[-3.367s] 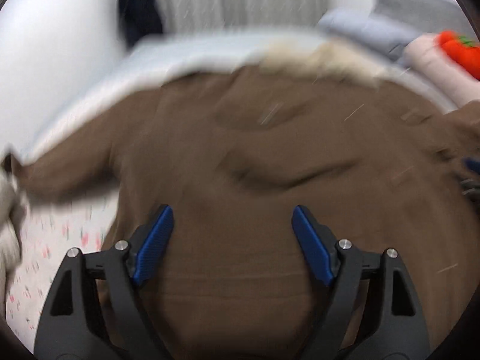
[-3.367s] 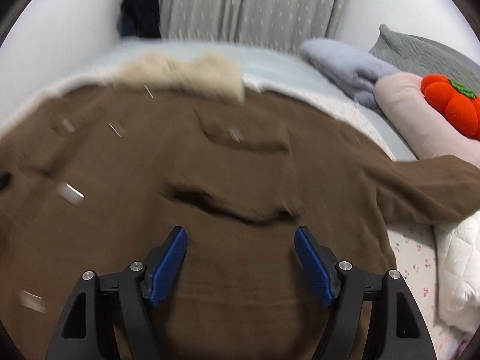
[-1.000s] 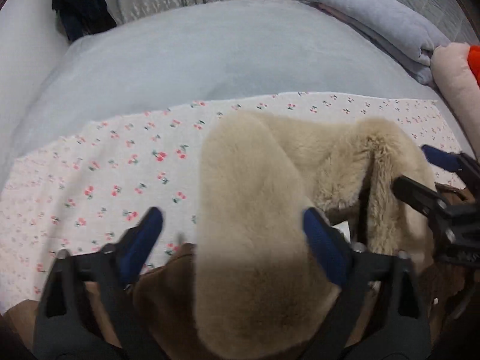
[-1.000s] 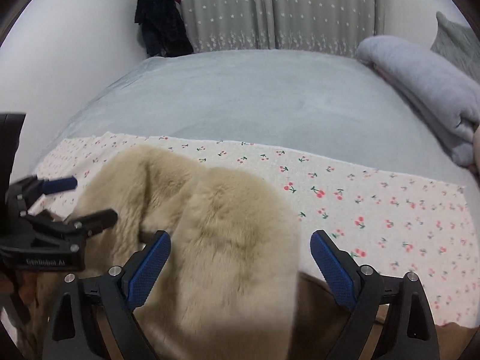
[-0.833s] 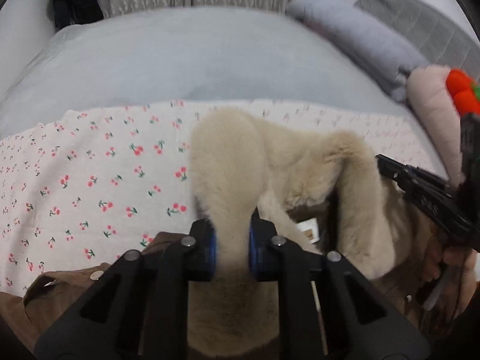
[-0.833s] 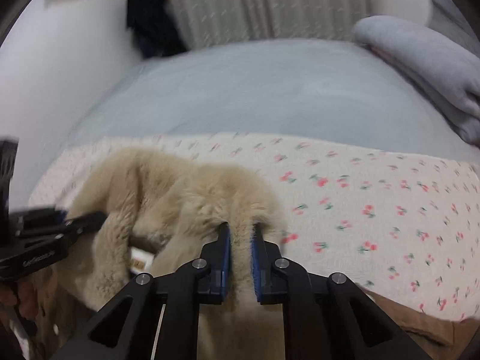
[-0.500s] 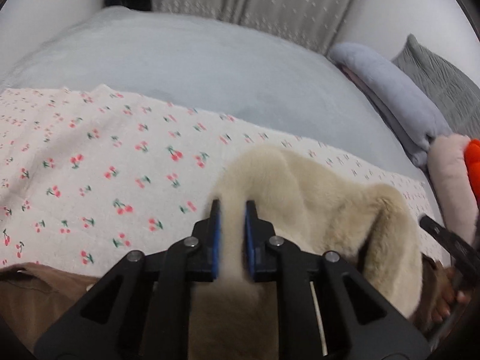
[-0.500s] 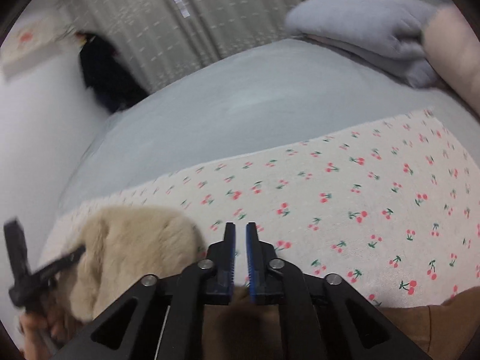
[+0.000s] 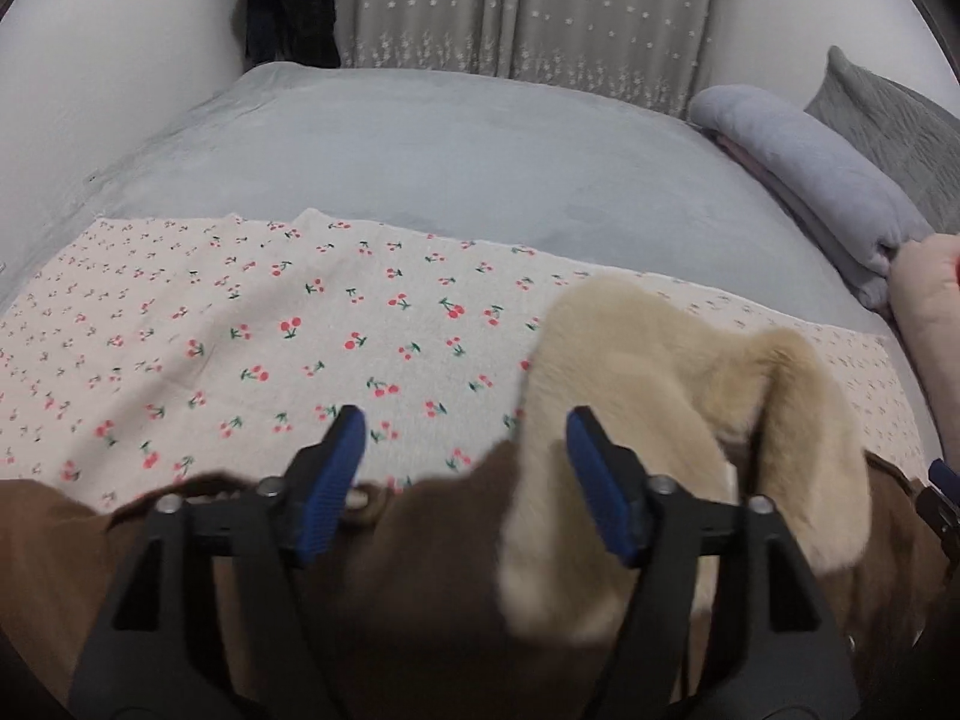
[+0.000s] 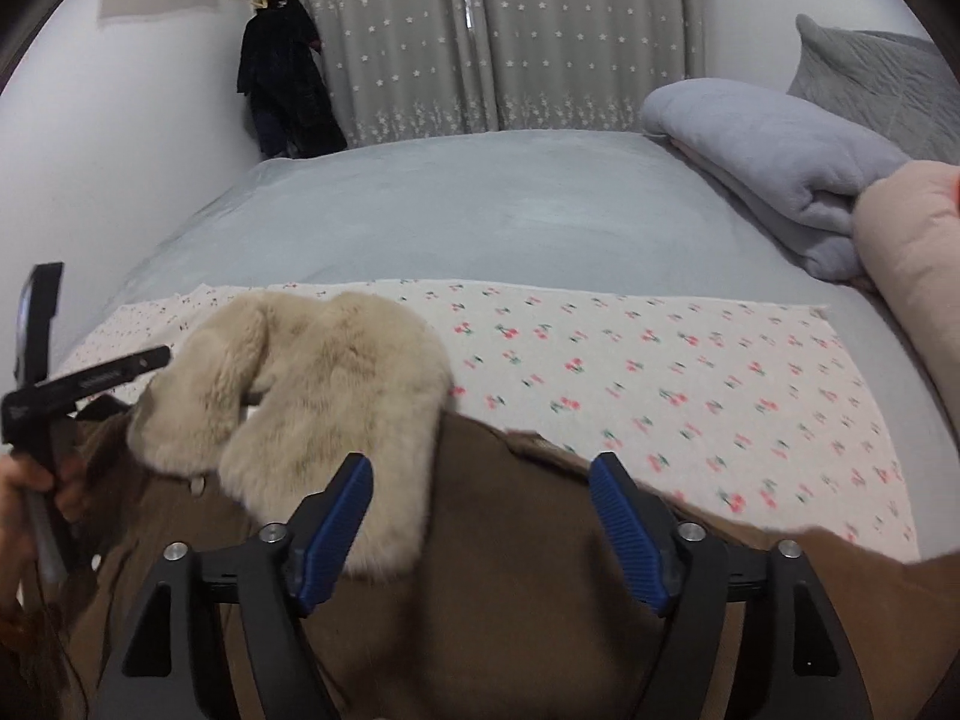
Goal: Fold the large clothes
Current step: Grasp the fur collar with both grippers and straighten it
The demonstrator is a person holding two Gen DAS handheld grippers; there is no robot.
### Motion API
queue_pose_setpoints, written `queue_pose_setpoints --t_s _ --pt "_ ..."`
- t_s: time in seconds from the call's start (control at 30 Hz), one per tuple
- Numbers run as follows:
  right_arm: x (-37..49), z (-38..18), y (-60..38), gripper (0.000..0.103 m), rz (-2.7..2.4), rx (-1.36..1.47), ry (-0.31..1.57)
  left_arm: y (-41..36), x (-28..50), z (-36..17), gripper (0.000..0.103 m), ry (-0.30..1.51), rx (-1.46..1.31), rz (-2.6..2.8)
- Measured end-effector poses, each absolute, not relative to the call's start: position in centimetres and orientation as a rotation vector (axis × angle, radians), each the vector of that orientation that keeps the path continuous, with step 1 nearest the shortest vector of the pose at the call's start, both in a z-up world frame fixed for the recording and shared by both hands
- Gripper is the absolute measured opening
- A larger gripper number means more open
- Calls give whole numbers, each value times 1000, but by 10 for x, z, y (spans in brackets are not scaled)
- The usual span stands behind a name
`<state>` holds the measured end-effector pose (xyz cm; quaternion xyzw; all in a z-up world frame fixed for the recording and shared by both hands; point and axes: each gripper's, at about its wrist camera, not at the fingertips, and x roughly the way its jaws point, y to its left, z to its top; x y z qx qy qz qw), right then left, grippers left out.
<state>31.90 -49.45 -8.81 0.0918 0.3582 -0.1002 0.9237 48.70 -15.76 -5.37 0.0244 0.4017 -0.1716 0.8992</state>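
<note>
Coat (image 9: 420, 570) first: seen from the left wrist, the brown garment lies on the bed over a cherry-print sheet (image 9: 240, 348), its cream fur collar (image 9: 660, 420) bunched up on the right. The left tool (image 9: 465, 474) hangs above the shoulder edge with its blue pads spread wide and nothing between them; the collar's near lobe sits just beside the right pad. A grey blanket (image 9: 420, 150) covers the far half of the bed, with a rolled grey throw (image 9: 810, 180) off to the right. From the right wrist, the same coat (image 10: 510, 600) fills the foreground, the fur collar (image 10: 312, 390) heaped to the left and touching the brown cloth below it. The right tool (image 10: 480, 516) is likewise spread apart and holds nothing, poised over the upper back. The other tool (image 10: 78, 384) shows at the far left. I'd judge this coat thick, soft and fairly heavy, so it will sag and drag rather than flip cleanly. The fur looks slippery and bulky; the firmer brown shoulder seams or the hem seem the better places to pinch.
</note>
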Motion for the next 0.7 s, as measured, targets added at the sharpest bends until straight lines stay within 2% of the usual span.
queue_pose_setpoints --t_s 0.2,0.37,0.53,0.7 --pt "251 -61 -528 85 -320 174 767 -144 436 -33 85 873 112 -404" --pt "181 -32 -568 95 -466 174 745 -129 375 -27 95 901 139 -440" --pt "107 -13 -618 98 -655 260 709 -110 318 -31 96 960 115 -499" --pt "33 -7 -666 99 -883 387 666 -95 278 -26 96 939 143 -466"
